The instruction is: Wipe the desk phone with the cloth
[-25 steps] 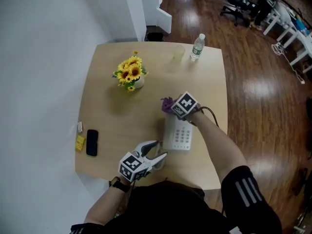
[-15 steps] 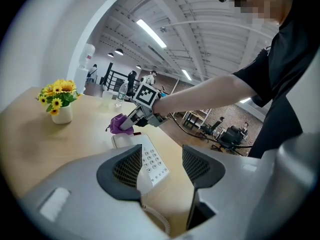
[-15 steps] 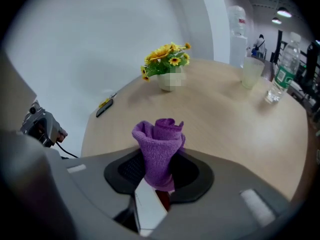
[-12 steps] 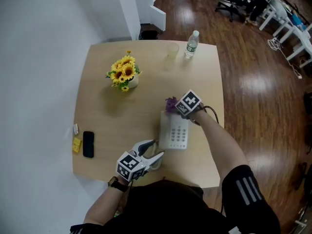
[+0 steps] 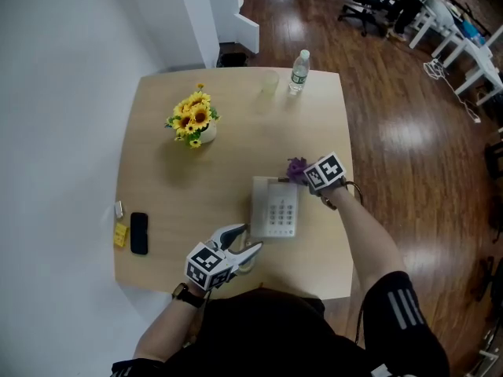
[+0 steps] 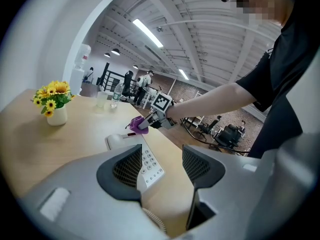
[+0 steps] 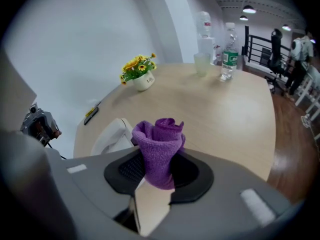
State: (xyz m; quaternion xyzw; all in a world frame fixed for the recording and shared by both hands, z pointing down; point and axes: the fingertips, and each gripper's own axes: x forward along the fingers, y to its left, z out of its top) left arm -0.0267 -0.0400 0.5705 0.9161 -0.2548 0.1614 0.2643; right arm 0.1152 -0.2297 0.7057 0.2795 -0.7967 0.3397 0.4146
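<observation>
The white desk phone lies on the wooden desk, keypad up, its handset at the far end. My right gripper is shut on a bunched purple cloth, which hangs just off the phone's far right corner. In the right gripper view the cloth stands up between the jaws, with the phone to its left. My left gripper is open at the phone's near left corner. The keypad shows between its jaws, with nothing held.
A sunflower vase stands at the far left. A water bottle and a clear cup stand at the far edge. A black mobile phone and a yellow item lie near the left edge. The phone's coiled cord lies by the front edge.
My right gripper has carried the cloth to the right, from over the phone's far end to beside its far right corner. The left gripper has stayed put, open.
</observation>
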